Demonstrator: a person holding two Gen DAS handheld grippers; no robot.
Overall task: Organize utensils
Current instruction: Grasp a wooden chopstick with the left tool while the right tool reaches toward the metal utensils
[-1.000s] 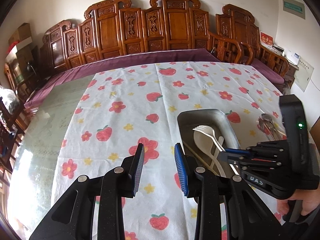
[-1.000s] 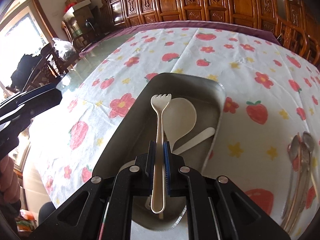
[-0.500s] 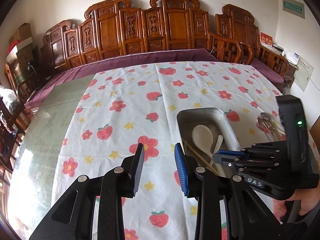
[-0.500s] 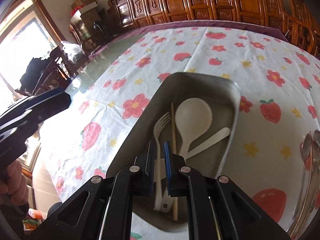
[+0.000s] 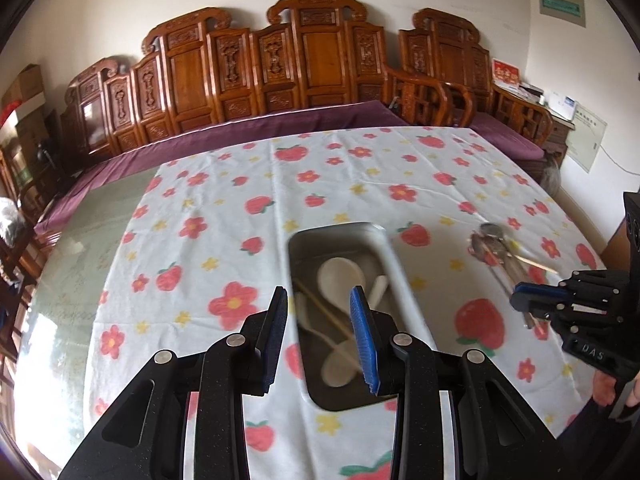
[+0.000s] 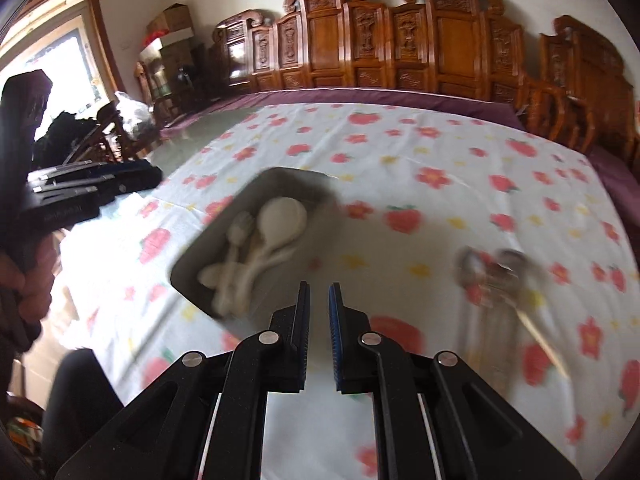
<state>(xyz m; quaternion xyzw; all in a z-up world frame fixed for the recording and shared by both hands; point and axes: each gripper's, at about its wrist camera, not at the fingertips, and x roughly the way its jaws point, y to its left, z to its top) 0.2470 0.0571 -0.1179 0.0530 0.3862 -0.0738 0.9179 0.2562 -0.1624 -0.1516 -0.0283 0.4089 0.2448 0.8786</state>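
In the left wrist view, the left gripper (image 5: 318, 320) filled the lower centre of the frame, its jaws standing partly apart with nothing between the pads. Behind the gap lay the metal tray (image 5: 394, 254) on the strawberry-print cloth (image 5: 224, 216). Inside the tray sat a white spoon (image 5: 340, 276), a chopstick (image 5: 320, 308) running diagonally, and more pale utensils, too blurred to tell apart. At the right of the frame a pile of metal spoons (image 5: 494, 246) lay on the cloth, well apart from the tray, with a chopstick across it. The right gripper (image 5: 520, 302) came in from the right edge, just in front of that pile.

In the right wrist view, the right gripper (image 6: 319, 316) sat at lower centre, its jaws nearly closed with only a narrow gap and nothing held. The tray (image 6: 296, 178) lay at centre left, holding the white spoon (image 6: 282, 220) and a white fork (image 6: 238, 232). The metal spoons (image 6: 492, 280) were a blur at the right. The left gripper (image 6: 132, 178) reached in at the left edge.
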